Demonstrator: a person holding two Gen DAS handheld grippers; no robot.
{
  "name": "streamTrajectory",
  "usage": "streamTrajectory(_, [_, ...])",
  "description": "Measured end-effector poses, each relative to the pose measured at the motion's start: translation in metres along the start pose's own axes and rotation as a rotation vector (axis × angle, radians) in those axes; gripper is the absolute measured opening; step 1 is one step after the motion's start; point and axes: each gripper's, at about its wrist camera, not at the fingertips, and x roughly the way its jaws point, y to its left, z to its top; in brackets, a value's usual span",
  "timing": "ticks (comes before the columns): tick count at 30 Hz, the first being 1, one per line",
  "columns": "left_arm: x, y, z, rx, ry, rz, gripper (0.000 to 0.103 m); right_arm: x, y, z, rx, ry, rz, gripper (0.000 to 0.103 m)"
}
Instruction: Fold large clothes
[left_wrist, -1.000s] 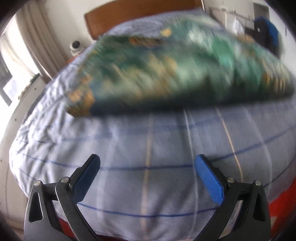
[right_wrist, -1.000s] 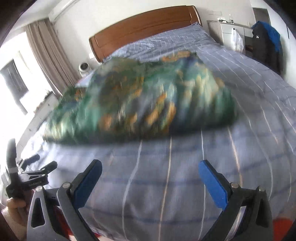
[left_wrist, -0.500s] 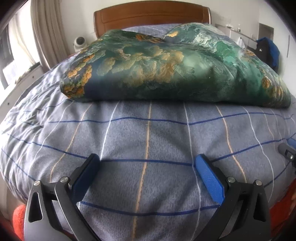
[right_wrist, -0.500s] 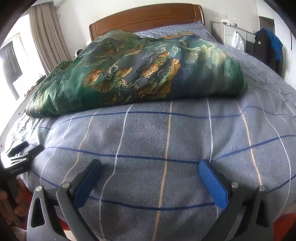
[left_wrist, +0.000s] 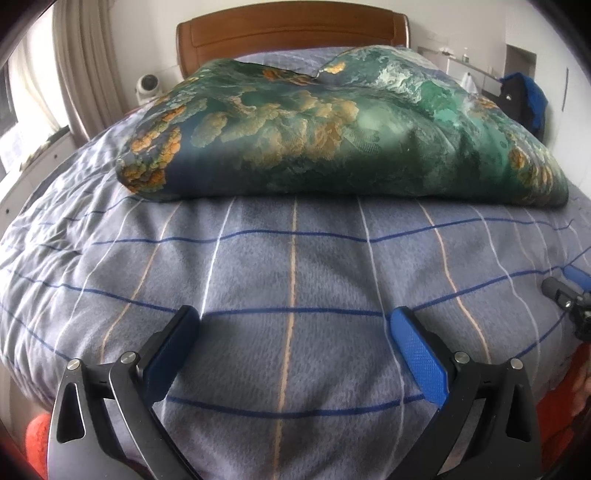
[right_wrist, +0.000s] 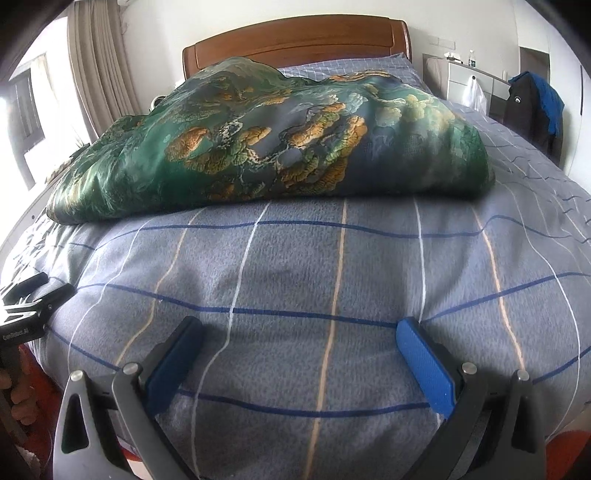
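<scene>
The green patterned garment (left_wrist: 332, 136), blurred in motion a second ago, now lies settled in a folded heap far up the bed (left_wrist: 288, 280). The left tool (left_wrist: 295, 332) and right tool (right_wrist: 299, 339) hover level over the near bedspread, jaws spread wide, holding nothing.

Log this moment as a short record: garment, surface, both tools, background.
garment: green and gold patterned cloth, folded in a bulky heap, lying on the bed
surface: grey-blue checked bedspread, bare in front of the cloth
left tool: open, empty, over the near edge of the bed, clear of the cloth
right tool: open, empty, also short of the cloth
background: wooden headboard, curtain, dark jacket hanging at the right
</scene>
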Motion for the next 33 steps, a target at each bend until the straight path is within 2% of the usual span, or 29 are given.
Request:
streamTrajectory(5, [-0.039,-0.007,0.012,-0.003,-0.05,-0.021,0.102,-0.001,-0.001,-0.002,0.004,0.0,0.0,0.103])
streamTrajectory(8, [-0.067,-0.017,0.045,0.001,-0.128,-0.072,0.103,-0.002,-0.001,-0.001,0.011,0.001,0.001,0.103])
streamTrajectory(11, [-0.075,-0.033,0.097,0.022,-0.16,-0.103,0.103,-0.002,-0.001,0.0,0.013,0.004,0.0,0.103])
streamTrajectory(12, [-0.07,-0.04,0.124,0.023,-0.161,-0.11,0.103,-0.002,-0.001,0.001,0.013,0.006,0.002,0.103])
streamTrajectory(14, [-0.058,-0.051,0.155,0.032,-0.162,-0.105,0.103,-0.003,-0.003,0.002,0.016,0.01,0.01,0.103])
streamTrajectory(15, [-0.043,-0.062,0.178,0.062,-0.154,-0.078,0.103,-0.003,-0.003,0.002,0.019,0.01,0.015,0.103])
streamTrajectory(17, [-0.015,-0.072,0.2,0.092,-0.128,-0.006,0.103,-0.004,-0.005,0.002,0.021,0.01,0.023,0.103])
streamTrajectory(19, [0.03,-0.081,0.218,0.097,-0.043,0.075,0.103,-0.004,-0.005,0.002,0.02,0.011,0.026,0.103])
streamTrajectory(20, [0.057,-0.084,0.221,0.086,0.03,0.105,0.103,-0.004,-0.006,0.003,0.02,0.012,0.027,0.103])
streamTrajectory(22, [0.122,-0.085,0.211,0.057,0.233,0.125,0.103,-0.004,-0.007,0.003,0.02,0.013,0.034,0.103])
streamTrajectory(23, [0.135,-0.086,0.206,0.057,0.257,0.129,0.103,-0.005,-0.008,0.003,0.018,0.014,0.038,0.103])
streamTrajectory(26, [0.14,-0.089,0.196,0.072,0.163,0.139,0.103,-0.007,-0.009,0.002,0.012,0.015,0.059,0.103])
streamTrajectory(30, [0.121,-0.078,0.192,0.056,0.127,0.102,0.103,-0.02,-0.024,0.012,0.043,0.043,0.14,0.103])
streamTrajectory(33, [0.089,-0.069,0.184,0.046,0.072,0.08,0.103,-0.047,-0.059,0.036,0.17,-0.036,0.238,0.103])
